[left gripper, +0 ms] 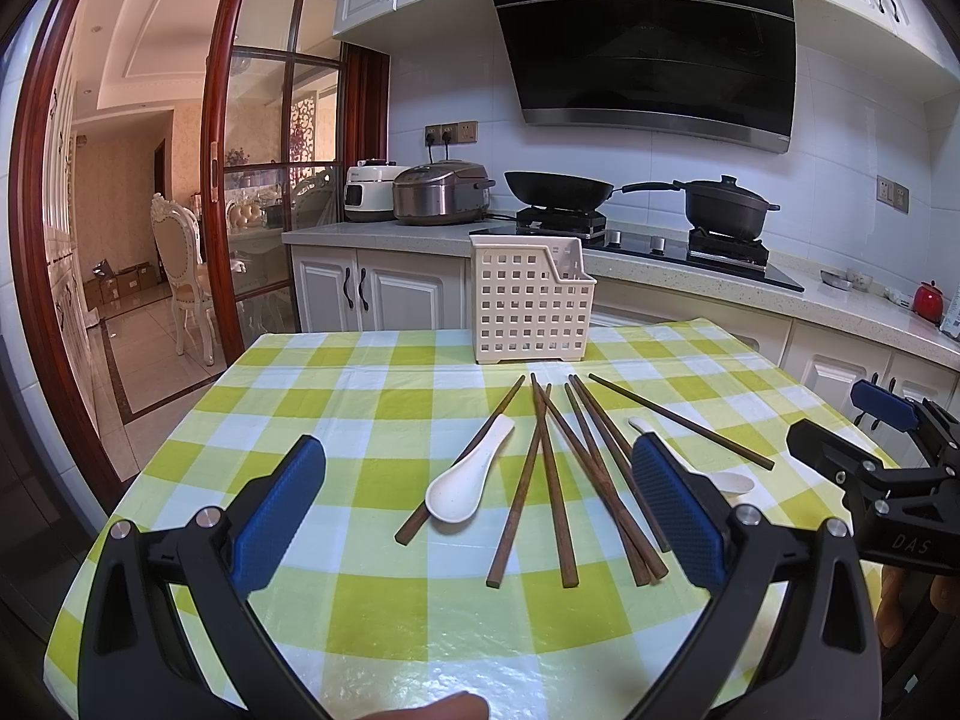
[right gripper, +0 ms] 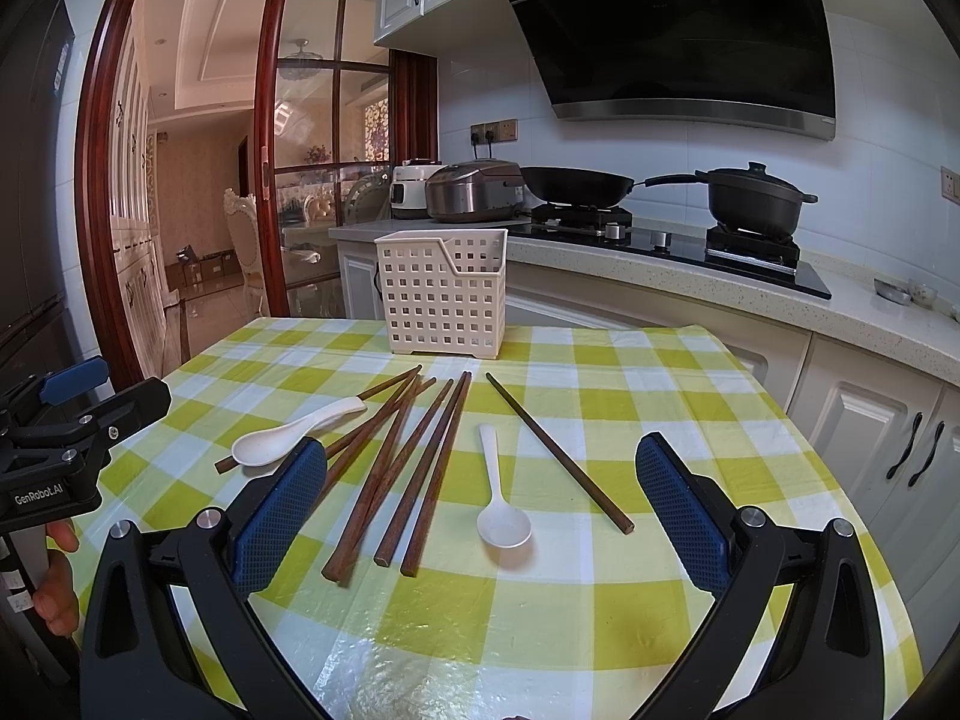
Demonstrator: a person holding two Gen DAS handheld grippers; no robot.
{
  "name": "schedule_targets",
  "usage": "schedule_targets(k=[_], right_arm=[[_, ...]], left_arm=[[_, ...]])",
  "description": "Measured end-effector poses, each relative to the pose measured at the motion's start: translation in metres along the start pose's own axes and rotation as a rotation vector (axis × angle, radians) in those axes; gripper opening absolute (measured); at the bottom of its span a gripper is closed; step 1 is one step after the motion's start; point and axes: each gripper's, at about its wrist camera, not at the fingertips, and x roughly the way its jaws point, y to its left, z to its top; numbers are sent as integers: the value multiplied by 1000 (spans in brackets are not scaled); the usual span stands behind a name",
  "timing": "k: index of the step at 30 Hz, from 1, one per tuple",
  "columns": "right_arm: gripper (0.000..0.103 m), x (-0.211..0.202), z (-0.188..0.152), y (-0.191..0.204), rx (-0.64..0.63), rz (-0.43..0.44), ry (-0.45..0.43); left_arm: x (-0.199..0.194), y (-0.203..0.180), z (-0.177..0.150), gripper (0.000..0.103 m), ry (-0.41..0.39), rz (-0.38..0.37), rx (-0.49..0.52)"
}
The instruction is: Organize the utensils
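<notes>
Kitchen beyond, with stove and counter at the far side; nearer, a green-and-white checked tablecloth (left gripper: 360,396) over the table. At its far edge, a cream slotted utensil basket (left gripper: 528,306), upright and, as far as its lattice shows, holding nothing. Scattered in front of it, dark wooden chopsticks (left gripper: 555,480) fanned and crossing; one lone chopstick (right gripper: 558,450) apart to the right; a white spoon (left gripper: 465,480) resting across a chopstick on the left; a second white spoon (right gripper: 501,504) lying between the bundle and the lone stick. Judged barely begun: nothing sorted, every utensil left to move into the basket. Left gripper (left gripper: 480,492) spread wide, holding nothing, poised above the left spoon and the chopsticks without touching; right gripper (right gripper: 483,498) likewise wide apart and empty, framing the second spoon and the lone chopstick.
</notes>
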Motion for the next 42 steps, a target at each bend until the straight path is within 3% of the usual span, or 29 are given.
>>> schedule_targets(k=[7, 13, 18, 27, 29, 35, 42], right_arm=[[96, 4, 5, -5, 3, -11, 37], [96, 46, 12, -32, 57, 20, 226], [96, 86, 17, -54, 54, 43, 357], [95, 161, 25, -74, -24, 74, 524], [87, 174, 24, -73, -59, 82, 552], [77, 205, 22, -75, -80, 126, 623], [69, 226, 19, -74, -121, 141, 663]], left_arm=[[5, 4, -1, 99, 32, -31, -8], [32, 20, 1, 99, 144, -119, -54], [67, 24, 11, 98, 252, -167, 18], [160, 37, 37, 42, 441, -253, 85], [184, 38, 37, 27, 490, -266, 106], [233, 32, 35, 19, 577, -310, 163], [258, 14, 32, 19, 621, -352, 199]])
